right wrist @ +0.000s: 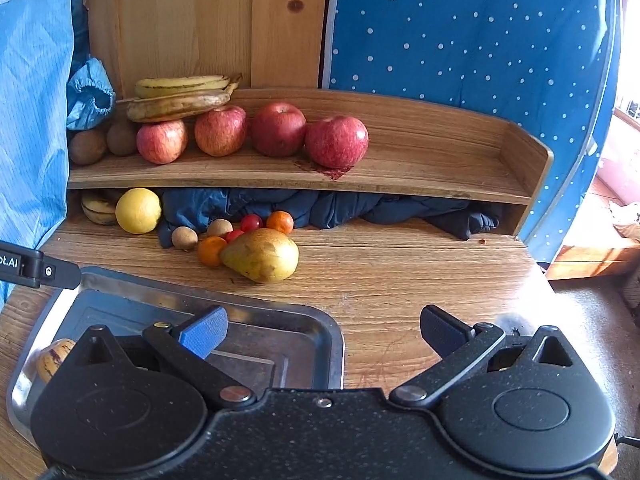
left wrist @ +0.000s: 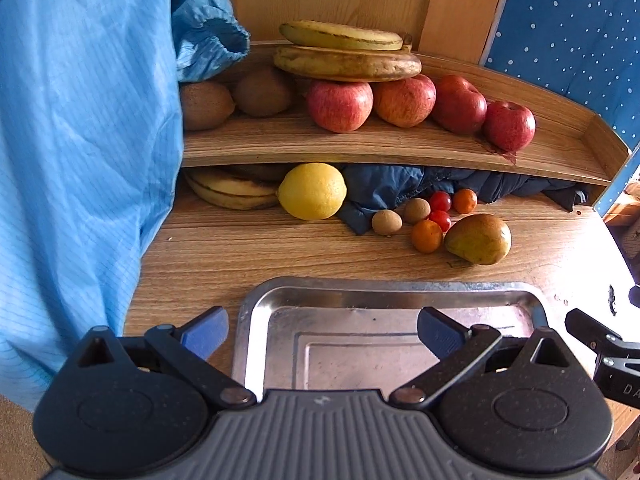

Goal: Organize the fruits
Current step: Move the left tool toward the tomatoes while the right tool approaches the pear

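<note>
1. Left hand-held gripper [left wrist: 322,332]: jaws spread wide, nothing between them. It hangs over the near part of the metal tray [left wrist: 384,292], pointing at the shelf.
2. Right hand-held gripper [right wrist: 324,330]: also wide open and empty. It sits over the tray's right edge and the bare worktop [right wrist: 420,280] beside it.
3. Loose fruit lies on the worktop beyond the tray's far rim: a pear [right wrist: 262,255], 2 small oranges [right wrist: 211,251], 2 cherry tomatoes [right wrist: 252,222] and 2 small brown fruits [right wrist: 184,238], bunched close, some touching. A lemon [right wrist: 138,211] sits further left beside bananas half under the shelf.
4. On the shelf [right wrist: 400,184]: 4 apples [right wrist: 337,142] in a row, bananas stacked over the left ones, kiwis at the far left.
5. Key relation: the pear lies ahead and slightly left of the right hand-held gripper, ahead and well right of the left one. Judged nearer to the right.
6. Pear's long axis runs roughly left to right across the right view, narrow end toward the oranges, fat end right. Jaws opening left to right would meet its length; a wrist turn seems needed to close across the belly.
7. One orange touches the pear's narrow end; it may roll if nudged.
8. A banana-like end shows in the tray's near-left corner in the right view; otherwise the tray looks empty.
</note>
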Available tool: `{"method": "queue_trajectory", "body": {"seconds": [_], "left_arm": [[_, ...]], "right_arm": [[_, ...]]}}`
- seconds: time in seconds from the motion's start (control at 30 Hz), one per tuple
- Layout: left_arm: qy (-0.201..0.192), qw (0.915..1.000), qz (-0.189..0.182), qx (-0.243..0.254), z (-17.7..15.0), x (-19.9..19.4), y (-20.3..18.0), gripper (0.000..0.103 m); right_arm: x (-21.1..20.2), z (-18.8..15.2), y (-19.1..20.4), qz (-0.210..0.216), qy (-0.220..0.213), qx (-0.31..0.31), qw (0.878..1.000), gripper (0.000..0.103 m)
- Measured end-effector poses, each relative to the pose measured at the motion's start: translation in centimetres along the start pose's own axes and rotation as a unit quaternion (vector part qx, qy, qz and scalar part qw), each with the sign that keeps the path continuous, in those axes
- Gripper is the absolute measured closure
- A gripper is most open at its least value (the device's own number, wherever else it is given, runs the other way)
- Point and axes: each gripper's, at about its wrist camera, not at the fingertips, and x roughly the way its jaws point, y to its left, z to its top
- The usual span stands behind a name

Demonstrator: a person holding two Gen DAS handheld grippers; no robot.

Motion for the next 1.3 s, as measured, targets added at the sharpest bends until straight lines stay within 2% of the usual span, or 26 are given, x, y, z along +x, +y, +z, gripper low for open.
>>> {"method": "queue_trajectory", "body": {"seconds": [0.47, 0.77, 0.93, 1.13, 1.3], "left_arm": [[0.022, 0.9997, 0.010, 0.004, 2.2, 3.4, -4.5, 0.001], [0.033, 0.9990, 0.022, -0.019, 4.1, 5.8, -5.1, 0.001], [0.043, 0.9980, 0.018, -0.043, 4.9, 7.1, -5.4, 0.001], [0.060, 0.9962, 0.019, -0.060, 5.6, 8.9, -6.1, 0.001], [0.073, 0.9938, 0.005, -0.084, 5.8, 10.0, -6.3, 0.001]], "right_arm": [[3.2, 0.0, -3.2, 0.029, 0.028, -0.006, 0.999, 0.001], [6.0, 1.2, -3.4, 0.069, 0.036, -0.043, 0.996, 0.001], [7.6, 2.5, -2.7, 0.099, 0.024, -0.096, 0.990, 0.001], [10.0, 4.2, -1.5, 0.133, 0.015, -0.163, 0.978, 0.001], [11.3, 5.1, -1.0, 0.160, 0.010, -0.179, 0.971, 0.001]]}}
